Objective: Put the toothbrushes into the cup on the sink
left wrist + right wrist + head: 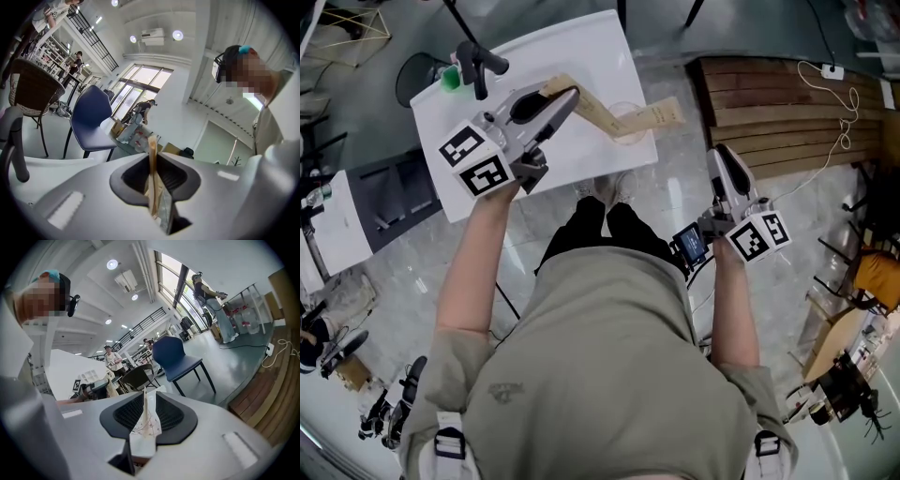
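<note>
My left gripper (567, 98) is over the white sink top (581, 47), shut on a long tan paper toothbrush package (623, 117) that sticks out to the right. Under the package's middle a clear round cup (630, 105) shows faintly. In the left gripper view the package (153, 161) stands edge-on between the shut jaws of the left gripper (152, 164), with a clear wrapper beside it. My right gripper (722, 155) hangs off the sink's right side over the floor. It (144, 411) is shut on a torn piece of white printed wrapper (146, 420).
A black faucet (476, 64) and a green object (450, 77) stand at the sink's far left corner. A slatted wooden platform (778, 112) with a white cable (839, 103) lies to the right. A blue chair (91, 122) and a wicker chair (33, 91) stand further off.
</note>
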### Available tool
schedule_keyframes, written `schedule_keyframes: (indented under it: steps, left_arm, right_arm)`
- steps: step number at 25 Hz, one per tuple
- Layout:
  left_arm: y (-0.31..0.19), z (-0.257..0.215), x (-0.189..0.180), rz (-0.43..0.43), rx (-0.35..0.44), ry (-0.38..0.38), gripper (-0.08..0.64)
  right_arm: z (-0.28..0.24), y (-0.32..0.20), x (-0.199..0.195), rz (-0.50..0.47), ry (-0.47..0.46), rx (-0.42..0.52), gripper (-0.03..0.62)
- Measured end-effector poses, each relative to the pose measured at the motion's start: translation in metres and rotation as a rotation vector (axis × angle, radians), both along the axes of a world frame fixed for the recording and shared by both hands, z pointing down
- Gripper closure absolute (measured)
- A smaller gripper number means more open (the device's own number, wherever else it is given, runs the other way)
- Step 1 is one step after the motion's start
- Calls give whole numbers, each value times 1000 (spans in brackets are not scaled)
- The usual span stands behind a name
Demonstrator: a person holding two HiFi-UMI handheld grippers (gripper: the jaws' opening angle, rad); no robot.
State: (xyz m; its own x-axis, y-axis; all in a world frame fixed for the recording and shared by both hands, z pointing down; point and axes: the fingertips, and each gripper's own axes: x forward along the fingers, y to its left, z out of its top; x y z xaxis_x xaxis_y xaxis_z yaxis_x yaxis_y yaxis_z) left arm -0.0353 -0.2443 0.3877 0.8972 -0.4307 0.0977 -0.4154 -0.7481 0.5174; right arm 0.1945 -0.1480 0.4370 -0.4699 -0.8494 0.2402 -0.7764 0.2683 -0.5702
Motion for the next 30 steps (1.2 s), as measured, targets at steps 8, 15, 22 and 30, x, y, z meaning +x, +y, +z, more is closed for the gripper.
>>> schedule_keyframes:
  steps: [8, 15, 22, 30]
  left_arm:
    - [1, 8, 2, 7, 0, -12, 508]
    - [4, 24, 12, 15, -1, -20, 508]
    - [6, 32, 18, 26, 10, -42, 509]
    - [10, 44, 26, 26, 12, -46, 508]
  right_arm:
    - [2, 7, -6, 3, -1, -24, 511]
    - [12, 11, 1, 10, 3, -38, 511]
    - [13, 13, 3, 8, 9, -48, 511]
    - [16, 15, 6, -2, 17, -58, 511]
